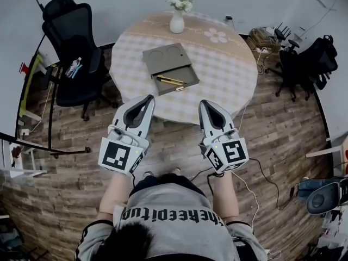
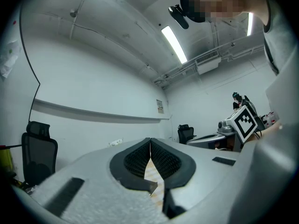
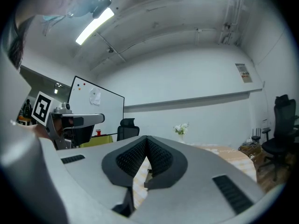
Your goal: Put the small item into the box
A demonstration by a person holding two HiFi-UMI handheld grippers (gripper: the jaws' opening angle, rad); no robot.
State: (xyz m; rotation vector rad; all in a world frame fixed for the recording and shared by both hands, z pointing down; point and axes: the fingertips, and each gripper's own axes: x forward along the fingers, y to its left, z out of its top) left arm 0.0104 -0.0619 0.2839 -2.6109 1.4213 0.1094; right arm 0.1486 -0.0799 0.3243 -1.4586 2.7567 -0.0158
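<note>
A flat grey box (image 1: 170, 67) lies open on the round checkered table (image 1: 228, 64). A small yellow pen-like item (image 1: 170, 81) rests in its near compartment. Both grippers hover at the table's near edge, short of the box and tilted upward. My left gripper (image 1: 149, 98) is shut, its dark ribbed pads (image 2: 140, 157) meeting at the tip (image 2: 150, 140) with nothing between them. The right gripper (image 1: 205, 103) is shut too and holds nothing (image 3: 146, 138). The box itself does not show in either gripper view.
A white vase of flowers (image 1: 177, 20) stands at the table's far edge, visible from the right gripper as well (image 3: 181, 130). A black office chair (image 1: 70, 42) is at the left and another (image 1: 304, 64) at the right. Cables (image 1: 261, 173) trail over the wooden floor.
</note>
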